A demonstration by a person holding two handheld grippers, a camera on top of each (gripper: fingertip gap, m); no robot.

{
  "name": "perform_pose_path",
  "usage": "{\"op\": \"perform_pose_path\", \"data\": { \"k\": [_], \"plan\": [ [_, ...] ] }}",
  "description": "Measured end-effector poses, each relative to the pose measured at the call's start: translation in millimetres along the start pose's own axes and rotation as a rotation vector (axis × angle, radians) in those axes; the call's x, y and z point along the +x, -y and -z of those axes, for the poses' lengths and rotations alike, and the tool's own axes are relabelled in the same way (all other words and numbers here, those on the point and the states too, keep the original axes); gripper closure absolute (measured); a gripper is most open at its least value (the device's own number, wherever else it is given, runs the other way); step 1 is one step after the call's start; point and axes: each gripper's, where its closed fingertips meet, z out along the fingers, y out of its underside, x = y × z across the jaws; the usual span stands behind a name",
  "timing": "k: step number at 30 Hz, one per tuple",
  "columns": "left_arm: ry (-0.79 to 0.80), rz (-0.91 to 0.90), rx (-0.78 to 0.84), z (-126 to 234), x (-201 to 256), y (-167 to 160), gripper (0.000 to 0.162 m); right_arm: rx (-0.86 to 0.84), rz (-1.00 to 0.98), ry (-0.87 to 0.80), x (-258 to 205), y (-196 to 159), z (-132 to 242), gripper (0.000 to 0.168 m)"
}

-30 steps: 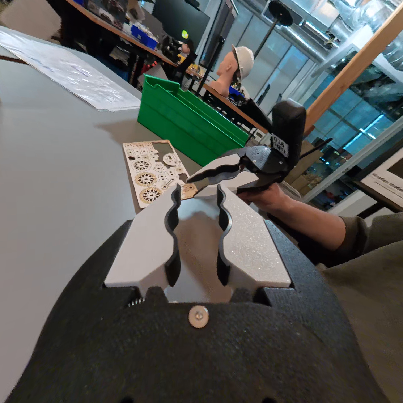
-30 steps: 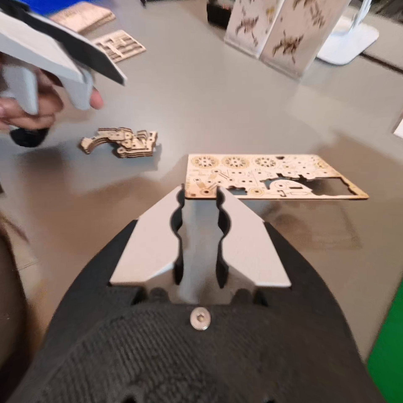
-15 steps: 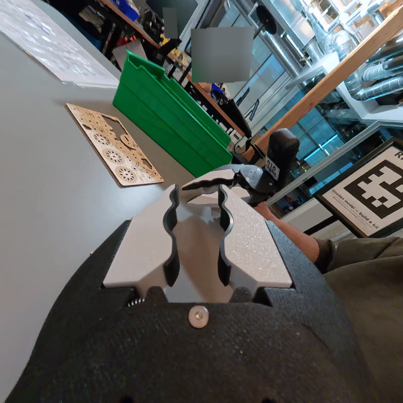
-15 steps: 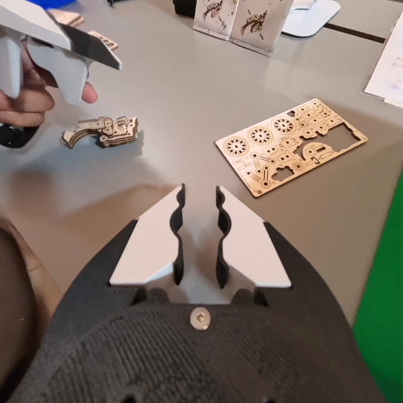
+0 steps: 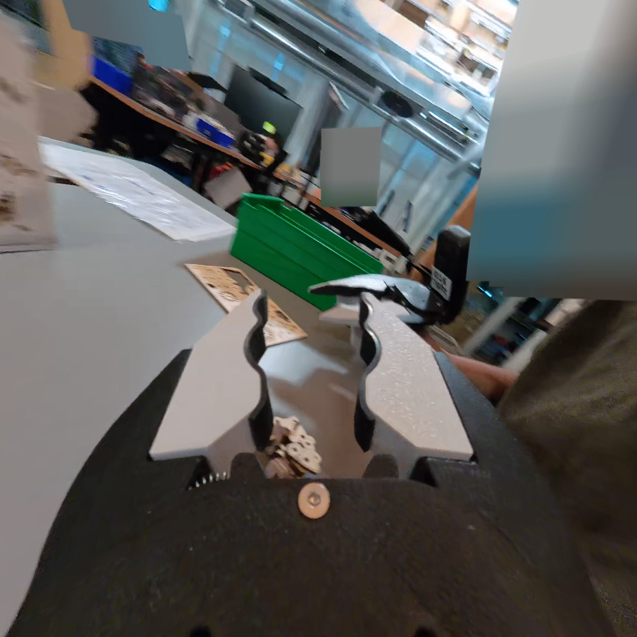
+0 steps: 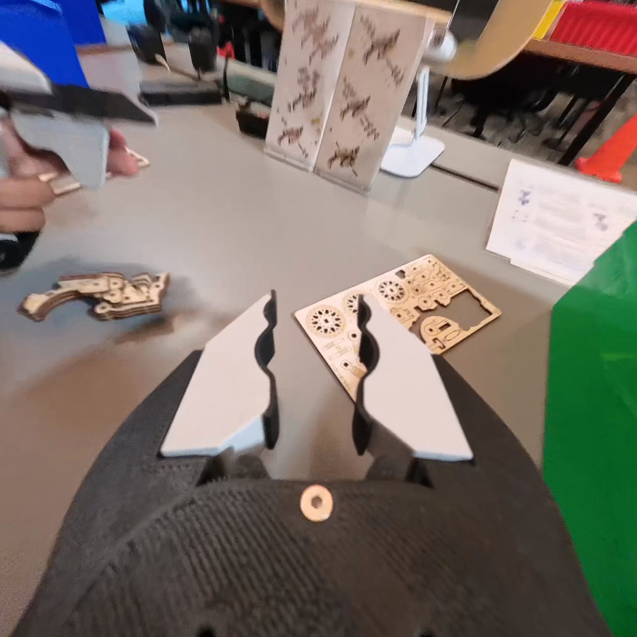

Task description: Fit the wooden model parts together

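Note:
A half-built wooden model (image 6: 100, 294) lies on the grey table at the left of the right wrist view. In the left wrist view part of it (image 5: 293, 448) shows low between my left fingers, below them. A flat wooden parts sheet (image 6: 413, 303) lies ahead of my right gripper (image 6: 315, 300), which is open and empty above the sheet's near edge. The sheet also shows in the left wrist view (image 5: 234, 286). My left gripper (image 5: 312, 300) is open and empty; it also shows at the upper left of the right wrist view (image 6: 138, 115), held by a hand.
A green bin (image 5: 296, 255) stands beyond the sheet and fills the right edge of the right wrist view (image 6: 593, 396). Two white upright cards (image 6: 331, 89), a white stand base (image 6: 410, 155) and paper sheets (image 6: 558, 220) stand farther back.
Both grippers have opened wider. The left gripper has swung over the half-built model, which now shows between its fingers. The right gripper has moved up to the parts sheet.

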Motion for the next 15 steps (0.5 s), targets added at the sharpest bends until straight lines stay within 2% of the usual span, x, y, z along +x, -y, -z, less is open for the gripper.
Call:
{"op": "perform_pose_path", "data": {
  "k": [4,8,11,13,15],
  "plan": [
    [0.12,-0.011,0.057,7.3,-28.5,17.3,0.084,-0.113,-0.087,0.03,12.3,-15.7,-20.8,0.09],
    [0.187,-0.082,-0.03,3.6,-40.4,6.3,0.079,-0.4,-0.058,-0.044,34.7,-61.7,-35.2,0.058],
    [0.188,-0.106,-0.076,0.0,-40.0,-3.4,0.08,-0.399,-0.075,-0.022,35.4,-64.5,-33.2,0.075],
    [0.193,-0.13,-0.091,-0.3,-36.9,-7.3,0.082,-0.403,-0.042,0.01,28.7,-64.6,-27.4,0.096],
    [0.193,-0.151,-0.112,0.7,-29.6,-13.1,0.083,-0.418,-0.031,0.041,17.9,-66.7,-19.0,0.099]
  ]
}}
